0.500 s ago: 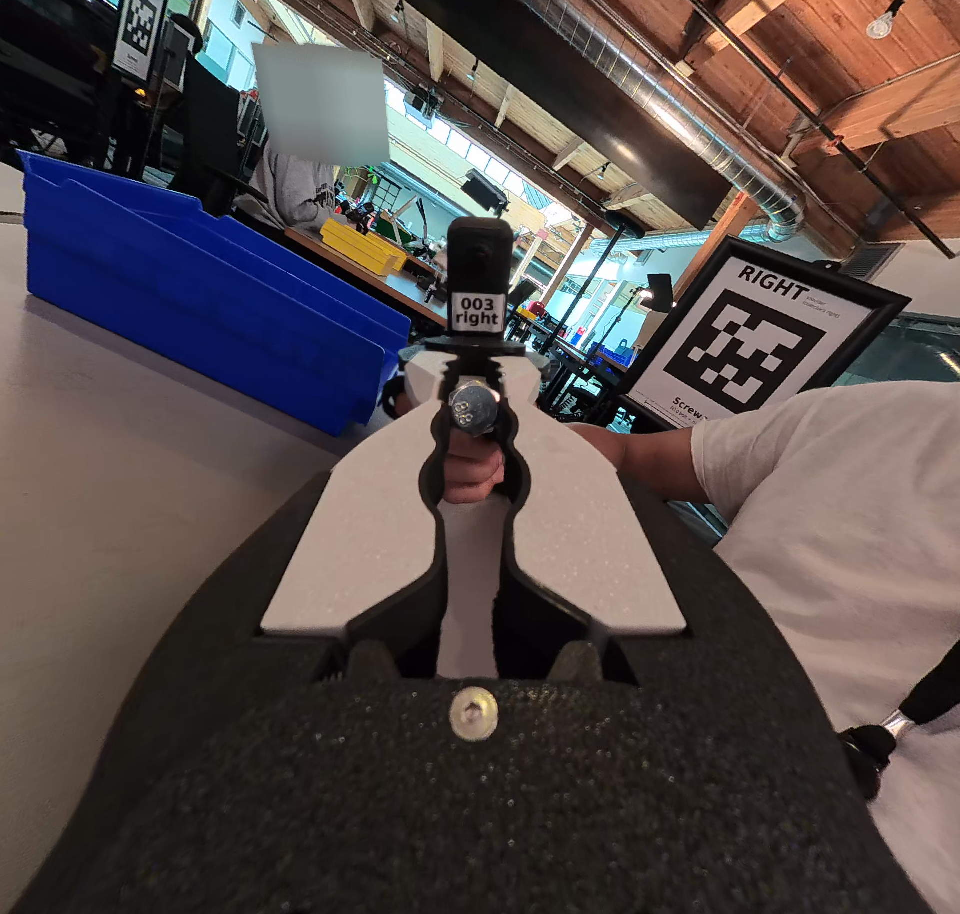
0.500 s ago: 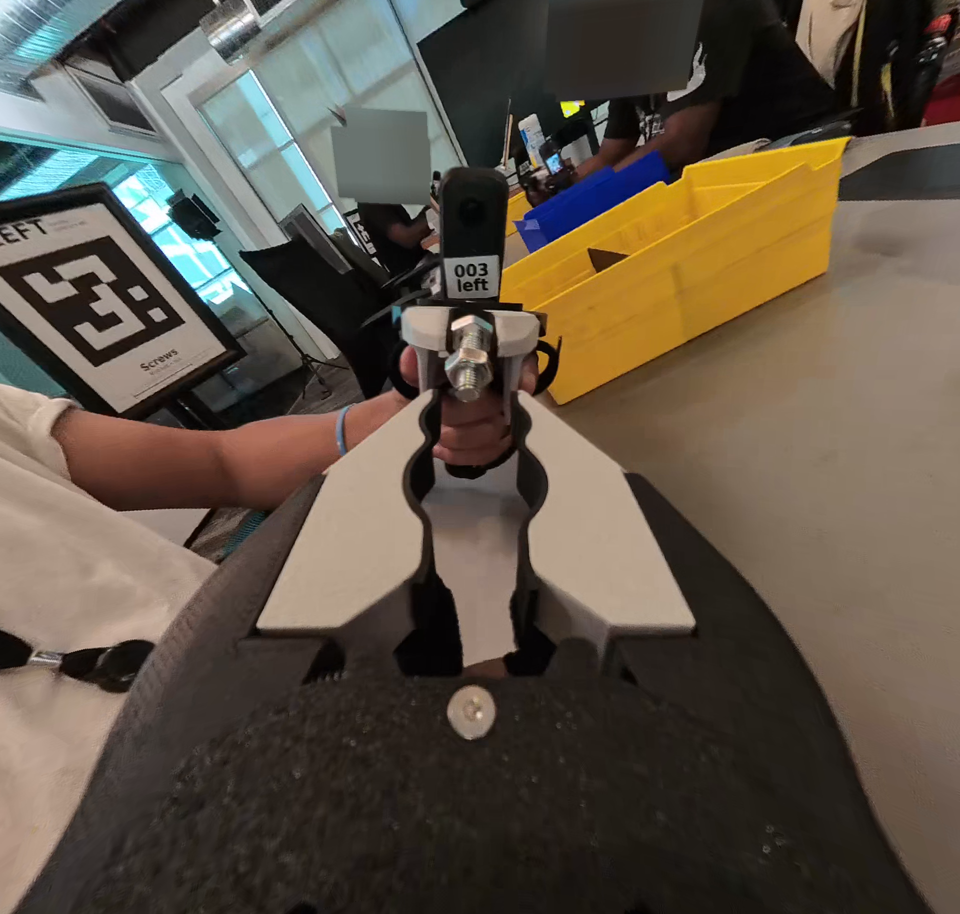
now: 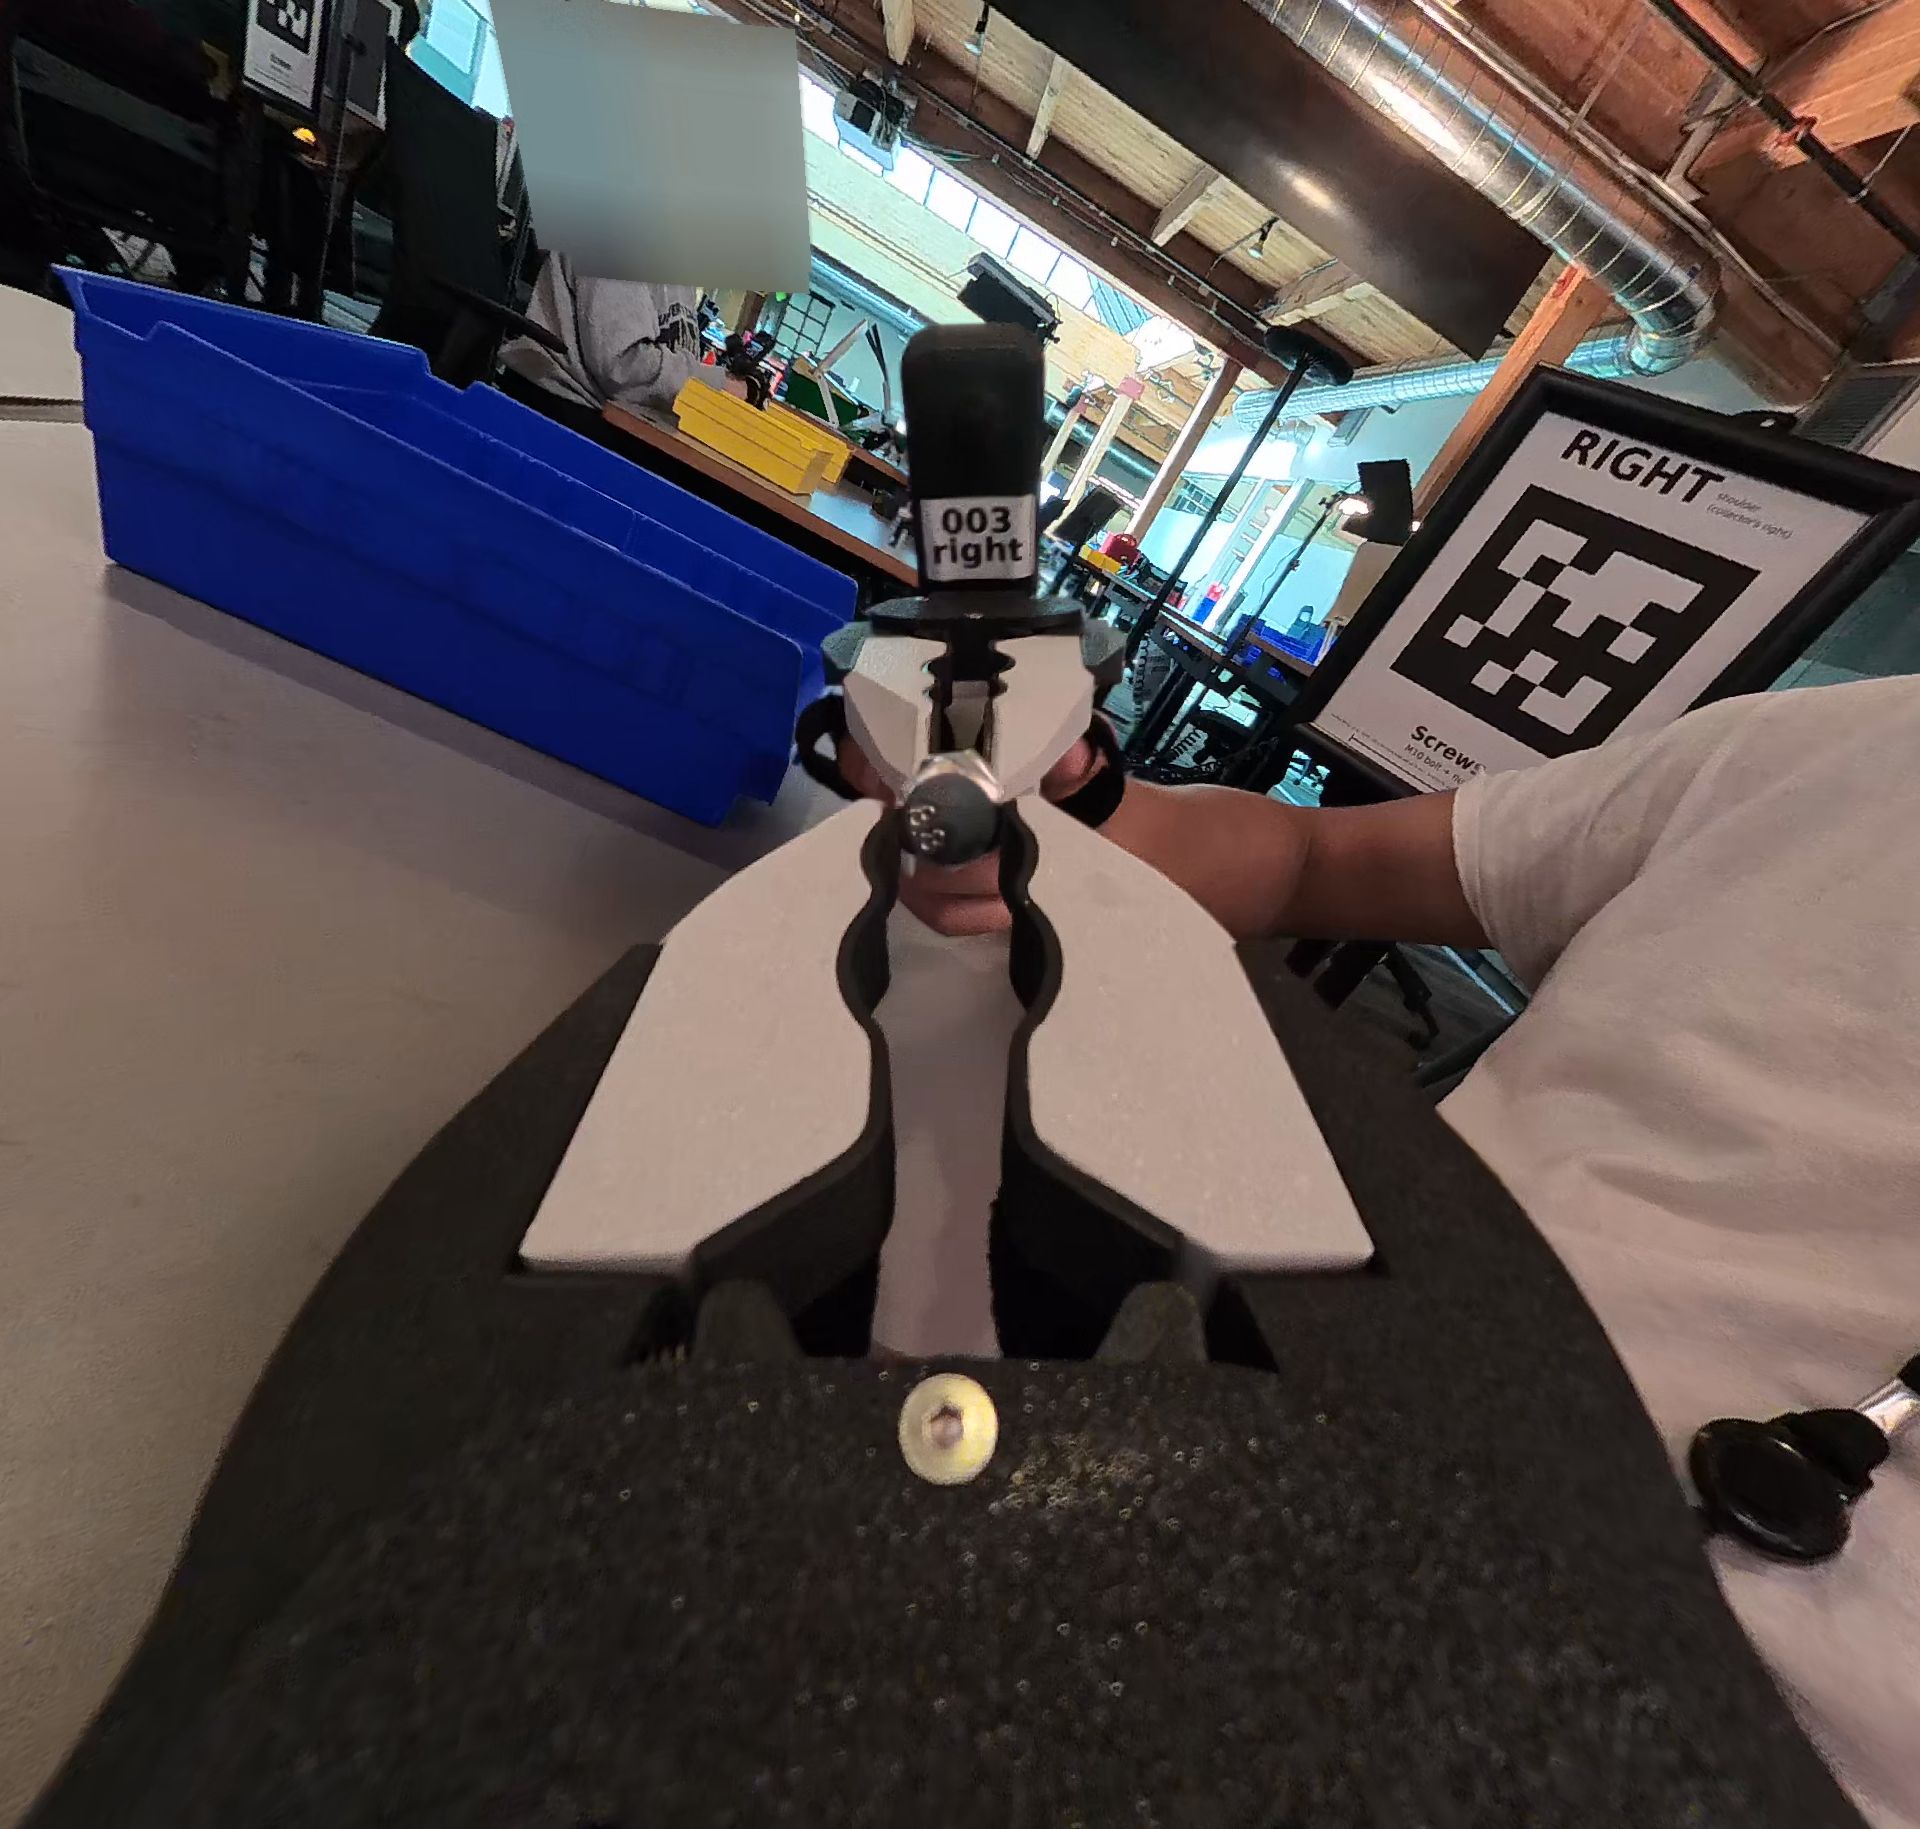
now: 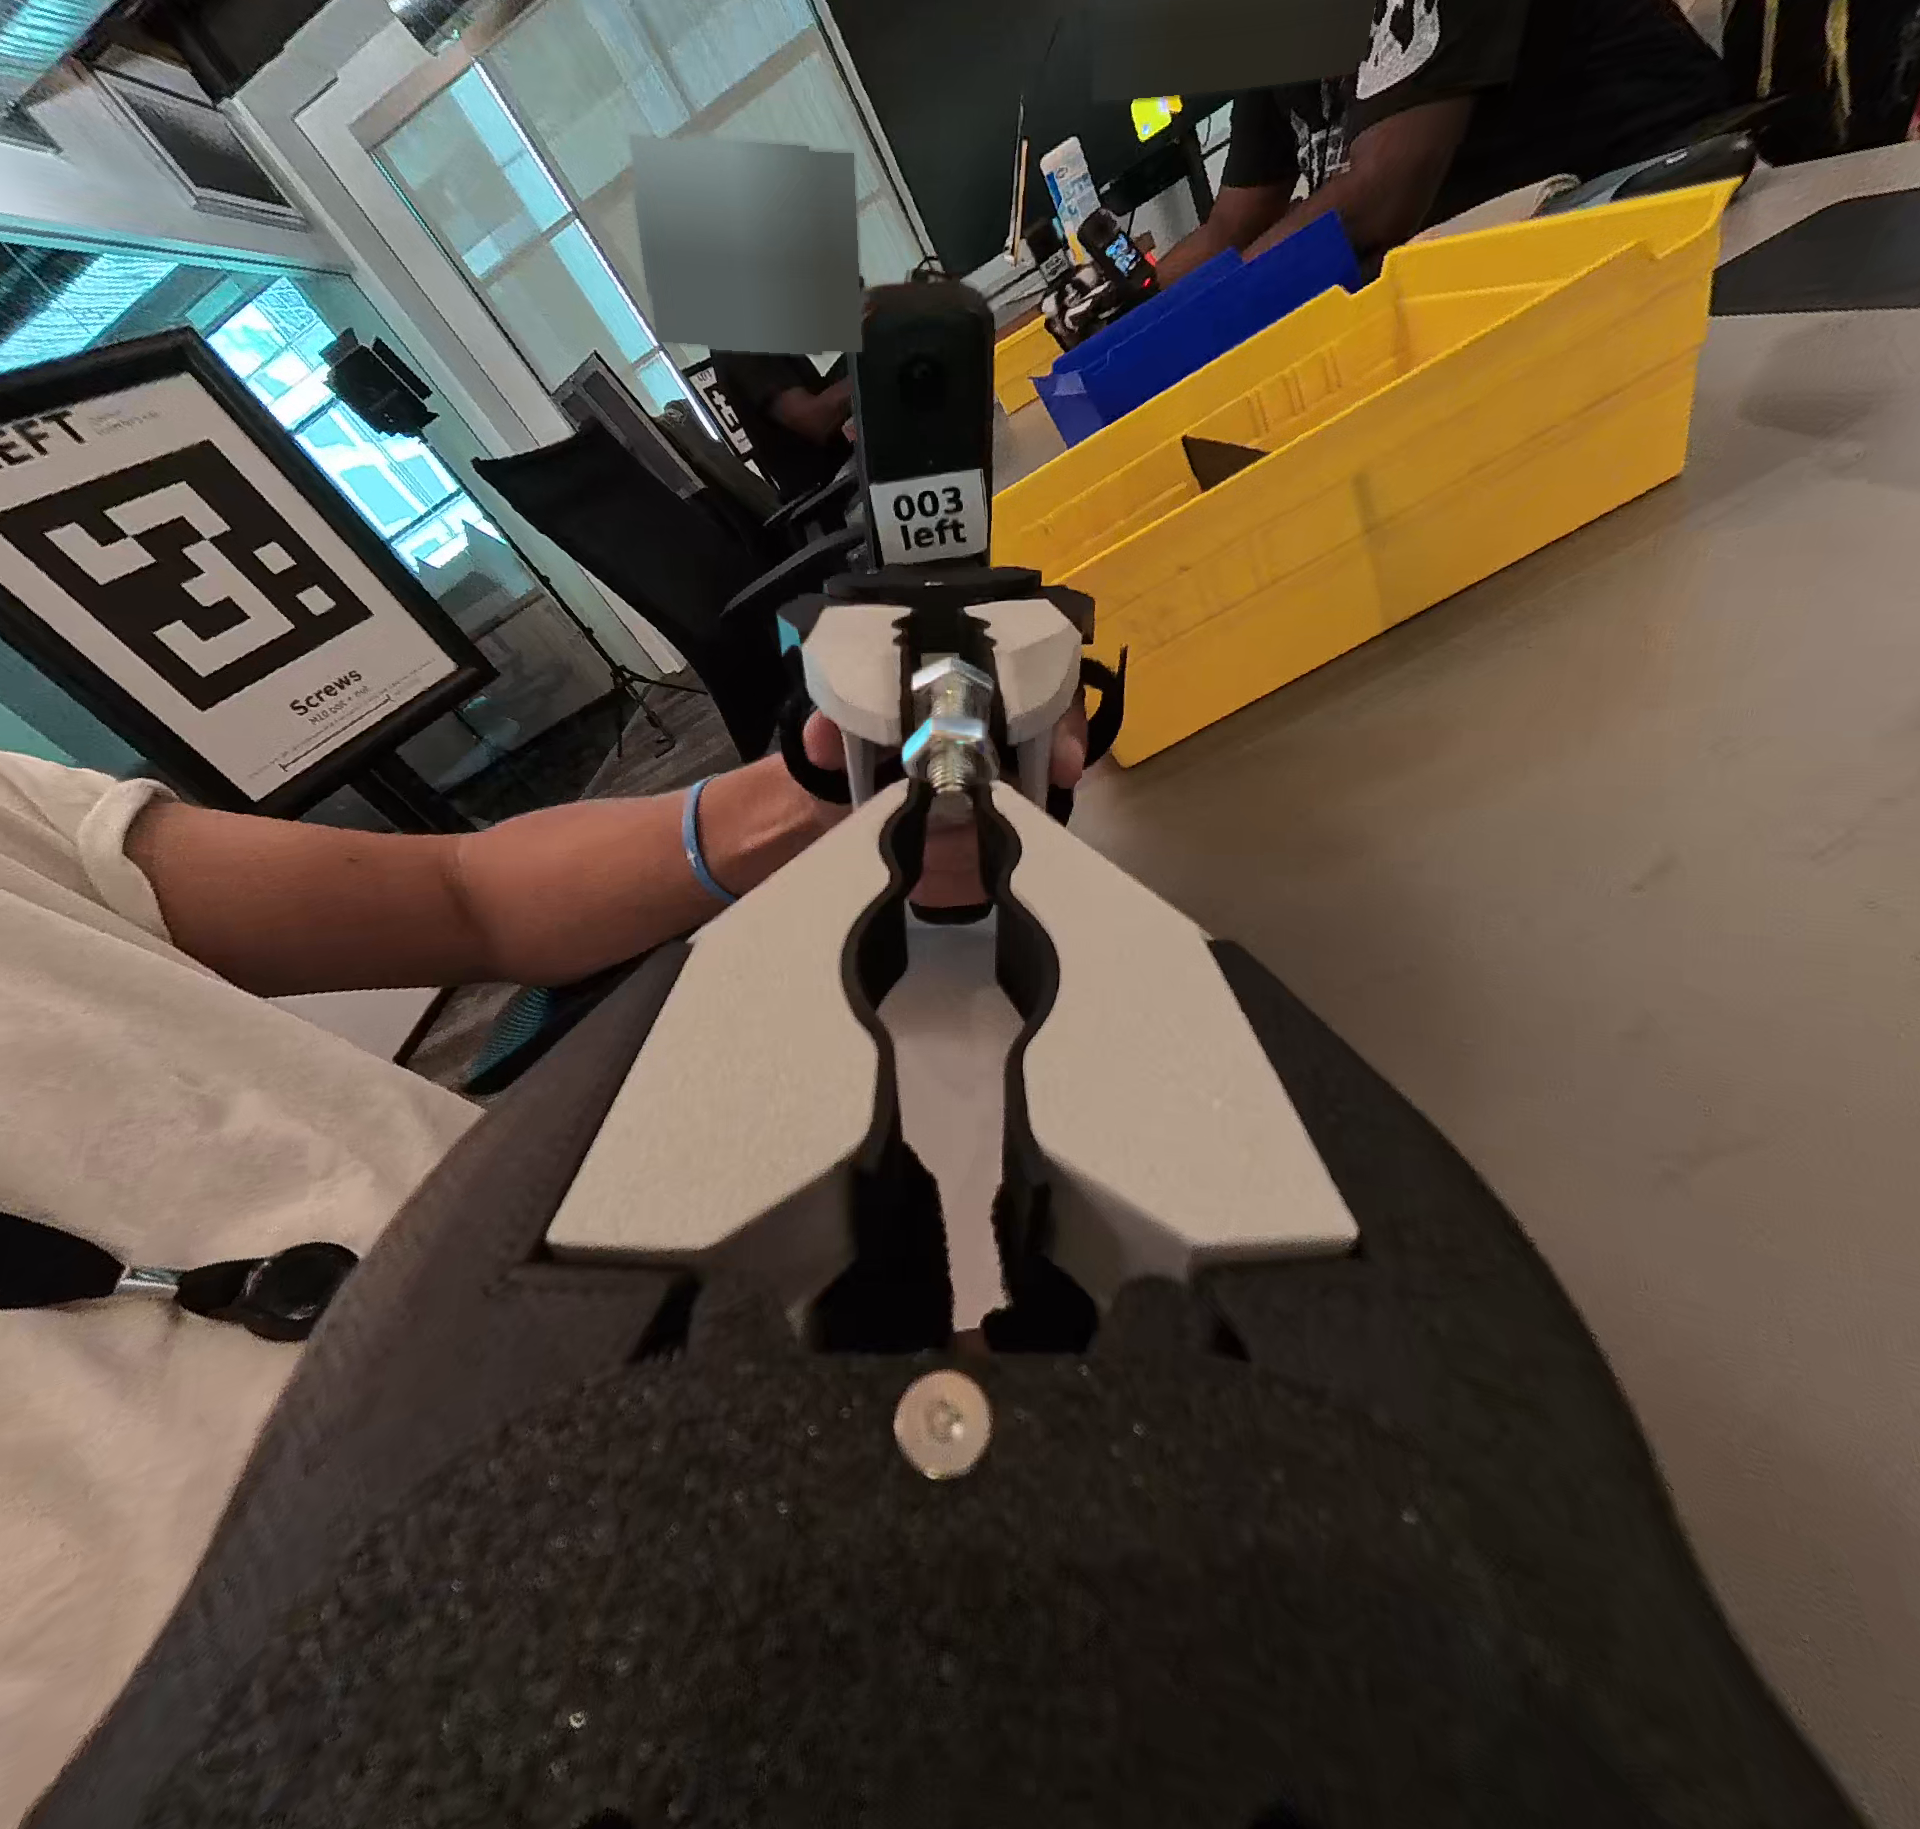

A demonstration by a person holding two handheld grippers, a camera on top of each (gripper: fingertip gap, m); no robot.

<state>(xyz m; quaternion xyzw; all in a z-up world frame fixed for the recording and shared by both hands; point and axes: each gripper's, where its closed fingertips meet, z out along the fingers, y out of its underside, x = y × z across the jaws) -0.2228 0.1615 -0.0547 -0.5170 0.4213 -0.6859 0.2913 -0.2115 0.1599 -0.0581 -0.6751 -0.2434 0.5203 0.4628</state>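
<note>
A silver bolt (image 4: 948,683) with a hex nut (image 4: 951,740) threaded on its shank sits between the two tools, which face each other tip to tip above the grey table (image 4: 1558,896). The left tool (image 3: 948,834) is clenched on the bolt's head (image 3: 948,825) — the dark, rounded head fills the gap at its fingertips, and the right wrist view shows that same head set between the left tool's white fingers (image 4: 862,683). The right tool (image 4: 948,811) is closed down around the threaded end of the bolt (image 4: 948,800), just past the nut; whether its dark pads actually press on the thread cannot be told. A hand grips each tool's handle from behind, the left wrist carrying a blue band (image 4: 701,844). Outward from there, a yellow bin (image 4: 1403,491) stands on the table just beyond the left tool, and a blue bin (image 3: 416,532) lies on the table beyond the right tool. Framed marker boards (image 3: 1590,616) stand off the table's edge — one on each side of the person in the white shirt (image 3: 1714,1052).
</note>
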